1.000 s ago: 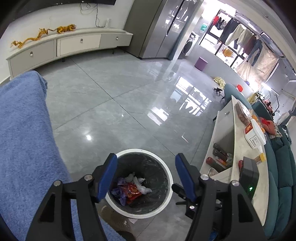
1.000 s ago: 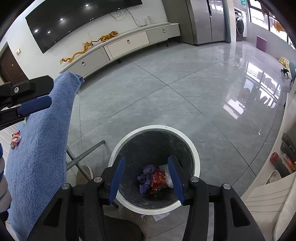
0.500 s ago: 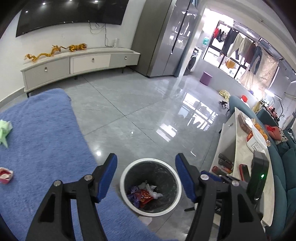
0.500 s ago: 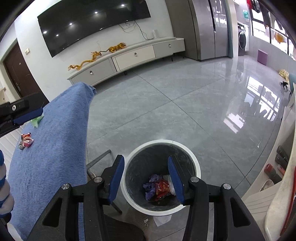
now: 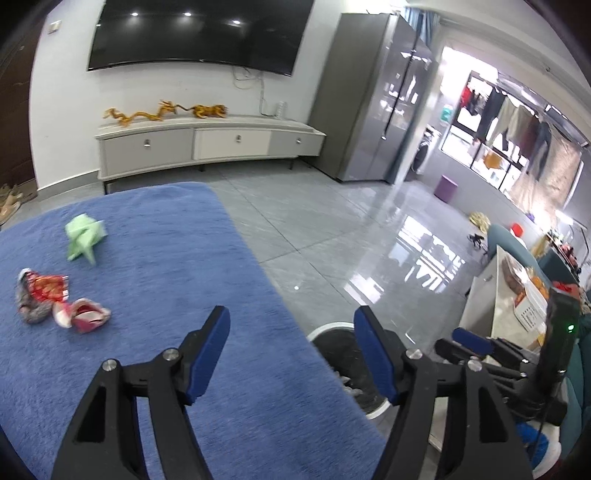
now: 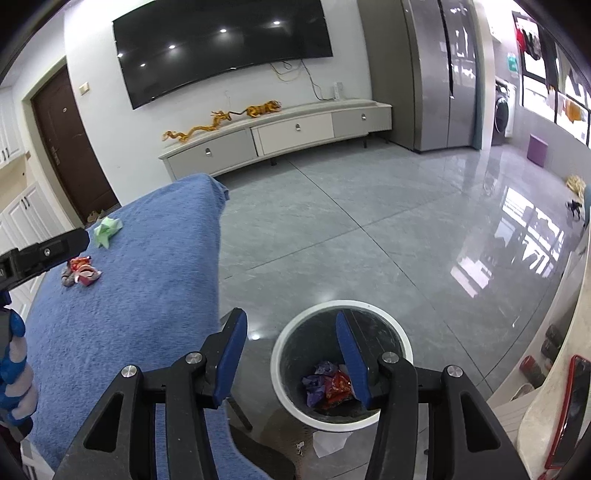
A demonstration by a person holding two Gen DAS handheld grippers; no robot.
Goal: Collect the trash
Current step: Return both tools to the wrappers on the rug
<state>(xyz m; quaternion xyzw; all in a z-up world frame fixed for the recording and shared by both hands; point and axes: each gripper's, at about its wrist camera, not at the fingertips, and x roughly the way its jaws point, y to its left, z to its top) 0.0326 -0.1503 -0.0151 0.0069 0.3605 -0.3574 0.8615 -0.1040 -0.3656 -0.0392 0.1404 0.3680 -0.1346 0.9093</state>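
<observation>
Blue rubber pads line both claws, and nothing sits between either pair. From the left wrist view, the left gripper [image 5: 291, 350] hangs over the near edge of a blue towel-like cloth [image 5: 155, 280], its jaws spread and opening wider, with only cloth and the bin's rim behind the gap. From the right wrist view, the right gripper [image 6: 291, 354] hovers above a white-rimmed waste bin [image 6: 400, 341] on the floor just beside the cloth-covered surface; its jaws stand apart, pinching nothing. Inside the bin lie crumpled wrappers [image 6: 328, 384], purple and red, with a bit of white. A scrap of paper [image 6: 327, 441] lies on the floor against the bin's near side. Farther out on the cloth, the trash left to gather rests in two spots: red and silver snack wrappers [image 5: 59, 301] bunched together, and beyond them, apart, a crumpled green paper [image 5: 85, 240]. Past the cloth stretches a glossy grey tiled floor [image 5: 332, 229]. Against the far wall stands a low cabinet [image 5: 207, 144] bearing golden dragon figures [image 5: 166, 110], under a wide dark television [image 5: 199, 33], with a tall steel refrigerator [image 5: 373, 99] to its right.
</observation>
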